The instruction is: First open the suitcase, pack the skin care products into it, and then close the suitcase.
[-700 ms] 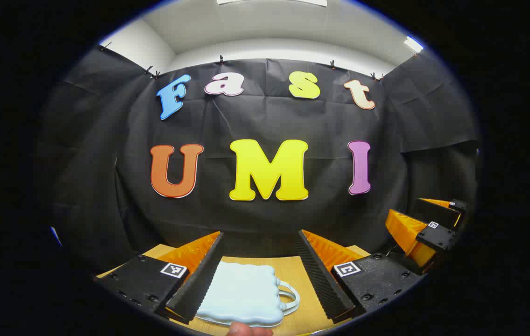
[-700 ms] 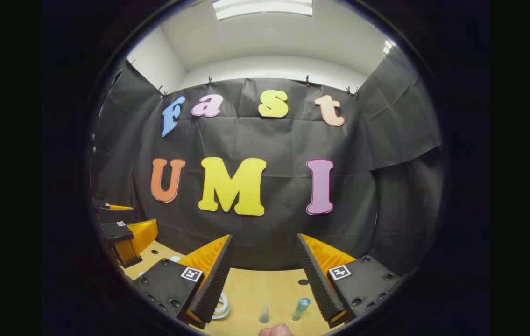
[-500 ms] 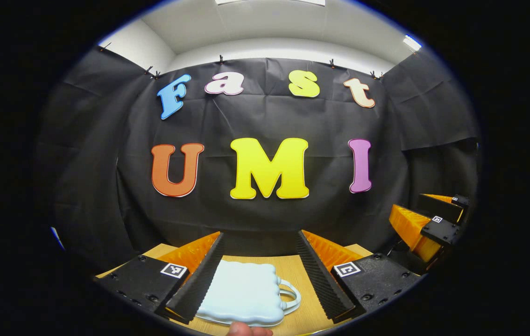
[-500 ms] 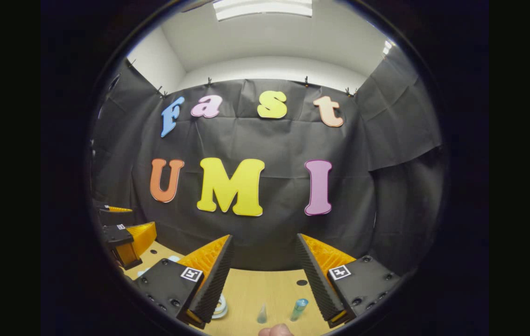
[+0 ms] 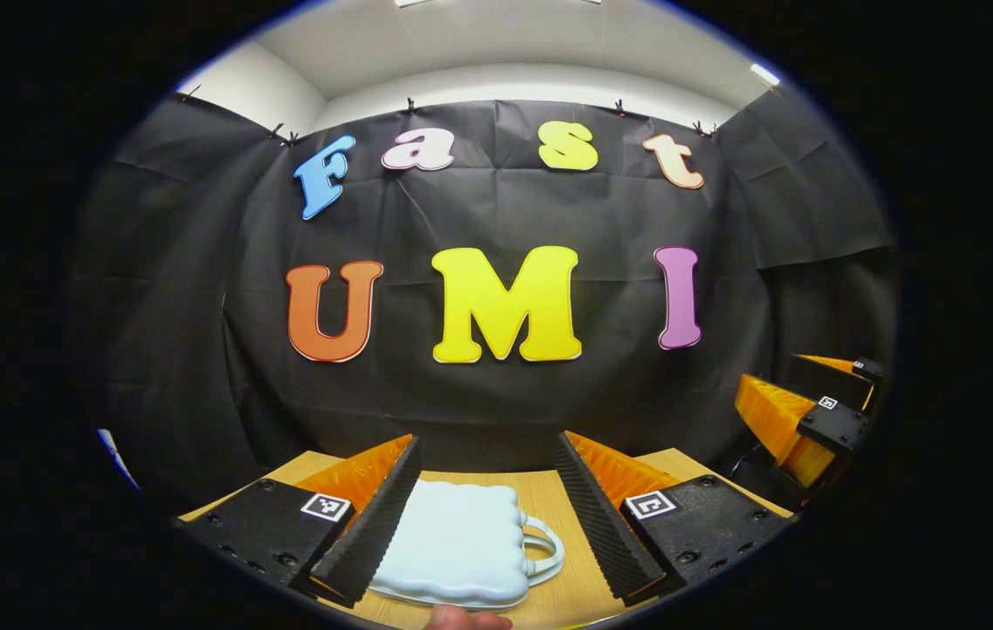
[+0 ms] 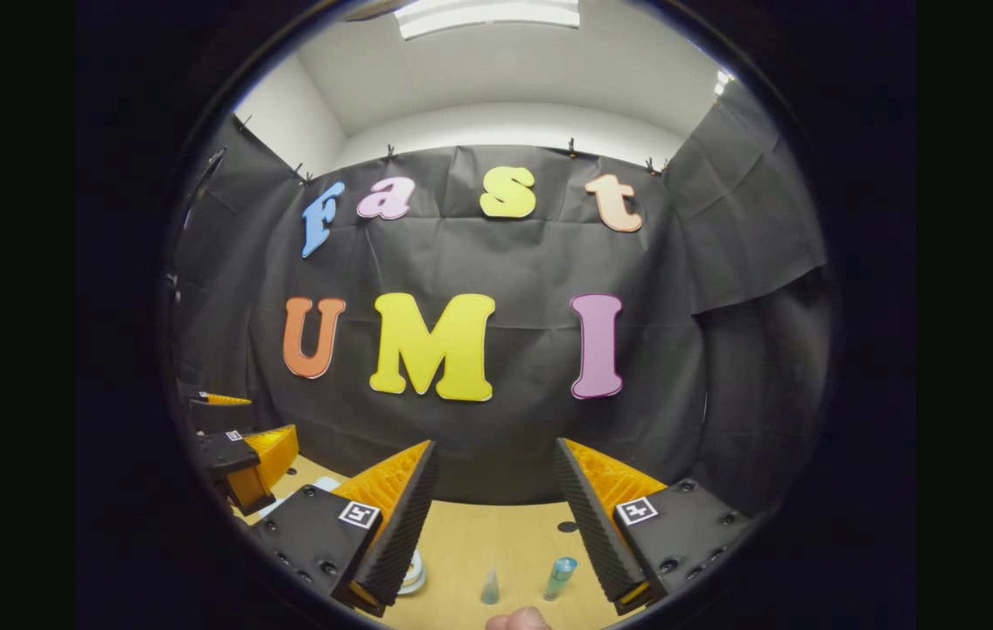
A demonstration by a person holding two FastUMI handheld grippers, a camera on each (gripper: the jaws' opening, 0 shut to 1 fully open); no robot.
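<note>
Above the wooden table (image 5: 540, 494), both grippers point level at the wall, fingers apart, left gripper (image 5: 486, 516) over the closed suitcase (image 5: 452, 547).

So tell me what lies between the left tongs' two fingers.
In the left gripper view, the open left tongs frame the closed pale blue suitcase lying on the wooden table, its handle toward the right finger.

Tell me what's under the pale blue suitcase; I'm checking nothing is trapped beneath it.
The suitcase lies closed and flat on the wooden table. Bare wood shows around it; anything directly beneath is covered. The left claw stands open.
</note>
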